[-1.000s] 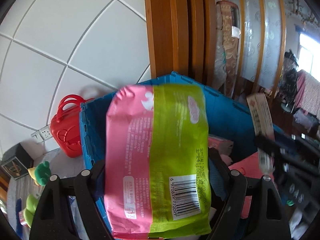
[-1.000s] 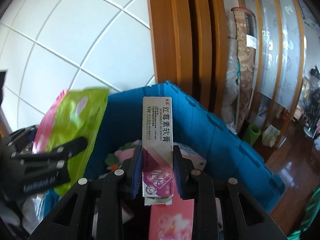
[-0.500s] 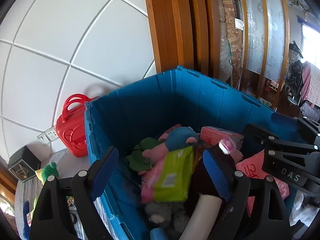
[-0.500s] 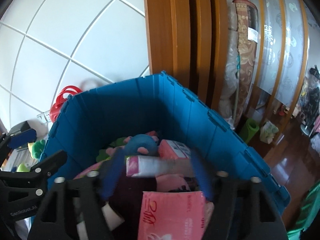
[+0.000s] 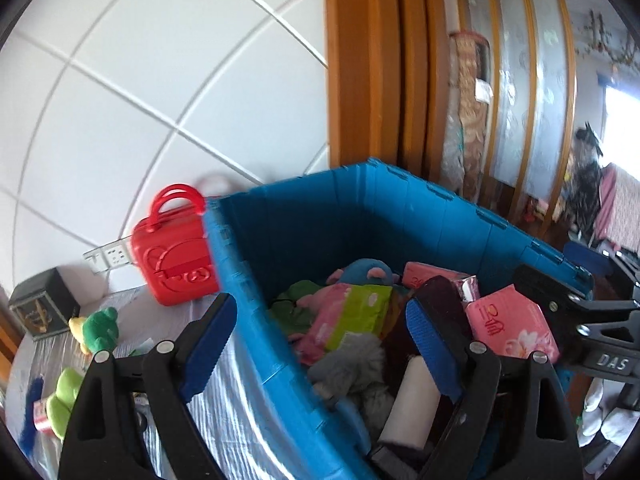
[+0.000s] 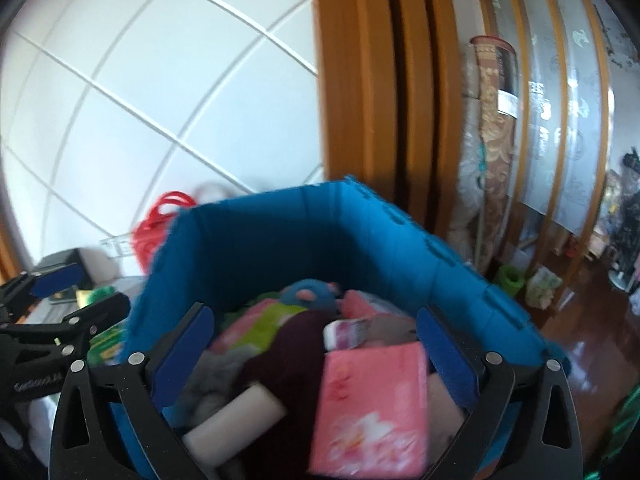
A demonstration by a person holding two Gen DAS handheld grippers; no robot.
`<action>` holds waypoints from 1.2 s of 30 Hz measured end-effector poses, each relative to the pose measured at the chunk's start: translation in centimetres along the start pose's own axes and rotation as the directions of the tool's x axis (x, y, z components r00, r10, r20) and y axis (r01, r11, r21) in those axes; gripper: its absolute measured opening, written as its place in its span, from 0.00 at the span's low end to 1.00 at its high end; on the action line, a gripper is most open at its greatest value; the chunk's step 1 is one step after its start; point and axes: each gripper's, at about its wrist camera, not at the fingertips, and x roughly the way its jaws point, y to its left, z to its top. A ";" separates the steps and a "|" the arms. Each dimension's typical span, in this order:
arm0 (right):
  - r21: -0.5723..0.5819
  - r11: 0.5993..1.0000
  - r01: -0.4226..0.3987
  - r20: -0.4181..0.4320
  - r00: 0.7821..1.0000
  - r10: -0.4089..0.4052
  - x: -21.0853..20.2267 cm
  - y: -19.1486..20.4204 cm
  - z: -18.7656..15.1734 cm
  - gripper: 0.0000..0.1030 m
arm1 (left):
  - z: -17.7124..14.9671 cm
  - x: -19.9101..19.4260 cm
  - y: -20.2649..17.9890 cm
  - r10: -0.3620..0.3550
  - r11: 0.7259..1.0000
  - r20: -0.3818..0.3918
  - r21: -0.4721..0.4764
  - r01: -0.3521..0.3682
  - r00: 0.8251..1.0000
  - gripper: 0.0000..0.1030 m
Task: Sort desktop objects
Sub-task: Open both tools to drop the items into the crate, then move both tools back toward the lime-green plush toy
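Observation:
A blue crate holds several sorted things. The pink and green packet lies inside it beside a blue plush. The small ointment box lies on a dark red cloth. A pink tissue pack lies at the front. My left gripper is open and empty, straddling the crate's left wall. My right gripper is open and empty above the crate's contents, and it also shows at the right of the left wrist view.
A red toy handbag stands against the white tiled wall left of the crate. Green plush toys, a dark box and small items lie on the striped table cover. A wooden door frame rises behind the crate.
Both grippers let go of their loads: the pink and green packet and the ointment box now lie in the crate. Both jaws have opened wide. The left gripper has shifted left over the crate wall.

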 end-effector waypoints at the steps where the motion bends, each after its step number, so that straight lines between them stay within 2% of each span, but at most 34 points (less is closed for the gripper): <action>1: 0.001 1.000 -0.017 0.004 1.000 0.017 -0.5 0.6 -0.3 1.00 | -0.9 -0.9 1.0 0.009 1.000 0.011 -0.018 -0.009 1.000 0.85; 3: 0.005 0.998 -0.058 0.014 0.998 0.058 -1.5 1.9 -1.1 1.00 | -2.2 -2.0 2.6 0.028 0.999 0.014 -0.041 -0.028 0.999 0.85; 8: -0.016 0.988 -0.152 0.054 0.987 0.152 -3.7 6.1 -1.8 1.00 | -6.1 -4.8 8.1 0.131 0.986 0.003 -0.102 -0.130 0.991 0.85; 11: -0.052 0.977 -0.206 0.059 0.976 0.209 -4.1 9.7 -1.7 1.00 | -8.2 -6.4 12.4 0.187 0.970 -0.020 -0.156 -0.188 0.982 0.85; 14: -0.087 0.958 -0.272 0.044 0.960 0.276 -3.7 14.1 -1.7 1.00 | -10.2 -7.8 16.7 0.256 0.946 -0.044 -0.194 -0.259 0.966 0.85; 19: -0.147 0.913 -0.380 -0.048 0.925 0.377 -1.7 22.4 -2.4 1.00 | -13.8 -9.6 24.0 0.336 0.896 -0.113 -0.266 -0.354 0.935 0.85; 28: -0.210 0.824 -0.526 -0.219 0.847 0.485 2.2 35.7 -5.5 1.00 | -19.5 -12.5 34.4 0.391 0.826 -0.224 -0.344 -0.447 0.893 0.85; 31: -0.211 0.801 -0.561 -0.285 0.819 0.499 4.2 39.3 -6.9 1.00 | -20.9 -13.1 37.5 0.409 0.795 -0.253 -0.374 -0.478 0.877 0.85; 34: -0.216 0.788 -0.576 -0.348 0.800 0.489 5.9 42.0 -8.3 1.00 | -22.8 -13.3 40.9 0.425 0.753 -0.293 -0.411 -0.514 0.857 0.85; 36: -0.219 0.775 -0.592 -0.396 0.780 0.484 7.5 44.0 -9.3 1.00 | -23.9 -13.0 42.8 0.430 0.725 -0.325 -0.431 -0.537 0.842 0.85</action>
